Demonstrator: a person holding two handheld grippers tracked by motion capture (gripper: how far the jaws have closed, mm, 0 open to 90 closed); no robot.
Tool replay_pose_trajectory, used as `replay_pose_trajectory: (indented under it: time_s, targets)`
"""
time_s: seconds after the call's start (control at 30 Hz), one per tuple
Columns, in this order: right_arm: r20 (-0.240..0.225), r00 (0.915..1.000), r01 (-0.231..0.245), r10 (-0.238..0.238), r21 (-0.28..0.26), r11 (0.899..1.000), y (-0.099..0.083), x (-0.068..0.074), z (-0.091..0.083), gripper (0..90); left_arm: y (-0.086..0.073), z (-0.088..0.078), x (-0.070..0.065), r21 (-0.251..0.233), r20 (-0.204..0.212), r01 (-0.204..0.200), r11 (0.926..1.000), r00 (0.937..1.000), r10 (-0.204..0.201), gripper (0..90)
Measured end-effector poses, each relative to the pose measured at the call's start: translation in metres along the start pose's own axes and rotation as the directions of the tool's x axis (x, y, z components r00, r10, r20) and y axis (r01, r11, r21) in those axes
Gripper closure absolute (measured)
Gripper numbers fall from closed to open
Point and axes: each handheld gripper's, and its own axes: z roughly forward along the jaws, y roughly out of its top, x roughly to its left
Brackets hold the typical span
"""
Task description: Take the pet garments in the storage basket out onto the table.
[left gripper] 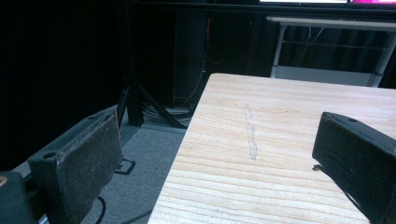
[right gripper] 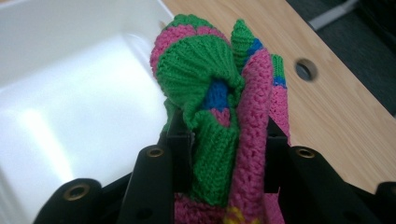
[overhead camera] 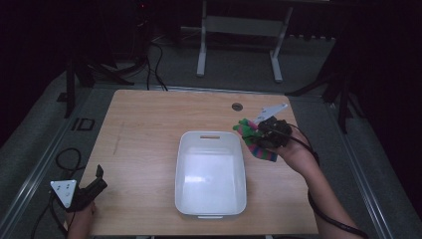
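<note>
Two grippers work the wooden table (overhead camera: pixel 139 124): the right gripper (overhead camera: pixel 256 130) clamps a striped knitted sock (right gripper: pixel 224 107) just beside the white plastic tub (overhead camera: pixel 185 164) — off the tabletop. The left gripper (overhead camera: pixel 94 181) rests near the table's left edge, jaws wide apart — nothing between them.

One white tub (overhead camera: pixel 211 201), one knitted piece (right gripper: pixel 219 121), two claws, one table (overhead camera: pixel 144 129).

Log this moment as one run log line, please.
right tool: shut on knitted item, beside white bin | left tool: open, idle over table | bin: nothing inside
</note>
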Motion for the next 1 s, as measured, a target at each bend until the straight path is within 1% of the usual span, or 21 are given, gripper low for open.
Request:
replay_pose_trajectory:
  time_s: [0.13,0.27,0.33,0.5,0.6,0.67,0.8,0.87,1.0]
  targets:
    - [0.034,0.9986,-0.041,0.041,0.014,0.999,-0.018,-0.015,-0.005,66.0,0.000,0.000,0.000,0.001,0.000,-0.001,1.0000,1.0000,0.001,1.9]
    - [0.067,0.9960,-0.061,0.059,0.025,0.998,-0.033,-0.024,-0.010,65.7,0.000,0.000,0.000,0.001,0.001,-0.002,1.0000,1.0000,0.002,1.9]
    - [0.072,0.9944,-0.079,0.077,0.025,0.997,-0.041,-0.029,-0.011,65.8,0.000,0.000,-0.001,0.000,0.000,-0.005,1.0000,1.0000,0.005,1.9]
    - [0.087,0.9916,-0.098,0.095,0.032,0.995,-0.052,-0.036,-0.007,65.7,0.000,0.000,-0.001,-0.001,0.001,-0.002,1.0000,1.0000,0.002,1.9]
    - [0.082,0.9899,-0.119,0.116,0.034,0.992,-0.057,-0.040,0.001,65.4,0.000,0.000,-0.001,-0.001,0.001,-0.003,1.0000,1.0000,0.003,1.9]
    - [0.077,0.9897,-0.124,0.121,0.034,0.992,-0.062,-0.041,0.009,65.4,0.000,0.000,-0.001,-0.001,0.002,-0.003,1.0000,1.0000,0.003,1.9]
    - [0.071,0.9896,-0.129,0.125,0.054,0.990,-0.070,-0.042,0.029,65.2,0.000,0.000,-0.001,-0.001,0.003,-0.003,1.0000,1.0000,0.003,1.9]
    - [0.080,0.9896,-0.125,0.119,0.067,0.990,-0.074,-0.041,0.039,65.1,0.000,0.000,-0.001,-0.001,0.003,-0.002,1.0000,1.0000,0.002,1.9]
    - [0.060,0.9885,-0.143,0.139,0.078,0.987,-0.081,-0.040,0.058,65.1,0.000,0.000,0.000,0.000,0.005,-0.002,1.0000,1.0000,0.002,1.9]
